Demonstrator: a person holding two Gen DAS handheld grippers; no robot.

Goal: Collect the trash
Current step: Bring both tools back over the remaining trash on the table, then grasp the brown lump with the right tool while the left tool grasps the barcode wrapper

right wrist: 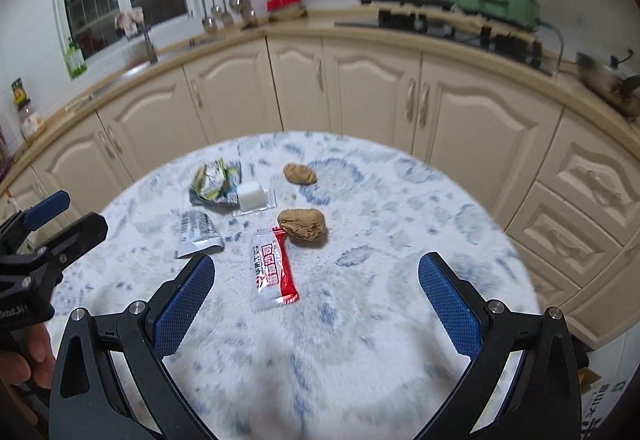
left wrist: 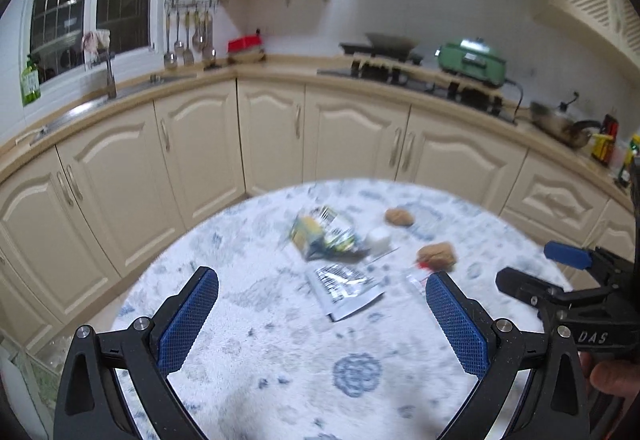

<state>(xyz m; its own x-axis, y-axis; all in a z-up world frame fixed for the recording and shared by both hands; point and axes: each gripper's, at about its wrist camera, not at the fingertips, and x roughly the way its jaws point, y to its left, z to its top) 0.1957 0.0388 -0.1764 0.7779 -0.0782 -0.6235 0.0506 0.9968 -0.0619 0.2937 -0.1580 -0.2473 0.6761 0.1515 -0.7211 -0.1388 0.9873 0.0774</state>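
- Red-and-white wrapper (right wrist: 274, 267): flat, glossy, long axis running away from the right gripper (right wrist: 316, 276), mid-tabletop (right wrist: 360, 360).
- Silver wrapper (right wrist: 198, 234), crumpled green one (right wrist: 216, 182) lie left.
- Left gripper (left wrist: 322, 294): both grippers' fingers spread, empty.

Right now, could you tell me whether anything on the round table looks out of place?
Yes: litter lies loose on the tablecloth: a red-and-white wrapper, a torn silver packet, a crumpled green-yellow wrapper, a white cube and two brown lumps.
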